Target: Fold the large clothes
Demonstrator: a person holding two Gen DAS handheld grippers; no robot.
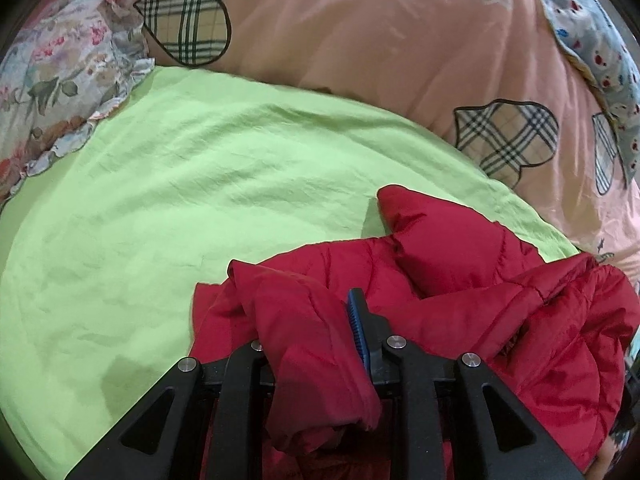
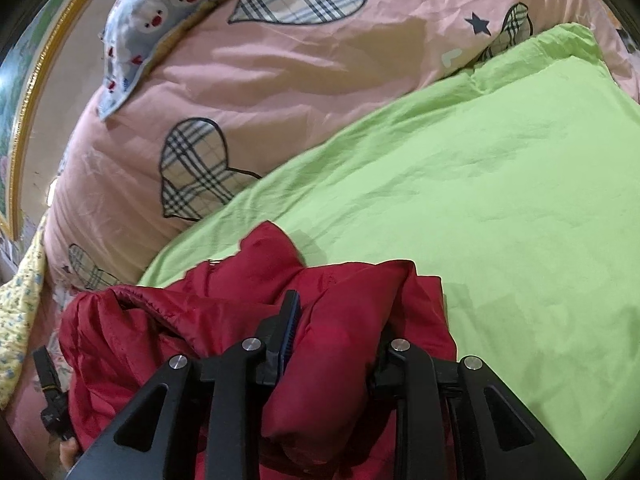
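Left gripper (image 1: 316, 332) apparently clamping red jacket (image 1: 440, 280) over green sheet (image 1: 180, 180).

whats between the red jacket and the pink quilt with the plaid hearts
A bare stretch of wrinkled lime-green sheet separates the puffy red quilted jacket from the pink quilt with plaid hearts. Both wrist views show it, the left most clearly.

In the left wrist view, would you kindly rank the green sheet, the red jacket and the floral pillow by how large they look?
1. green sheet
2. red jacket, close to the camera, so its apparent size is inflated
3. floral pillow, partly cut off at the frame edge
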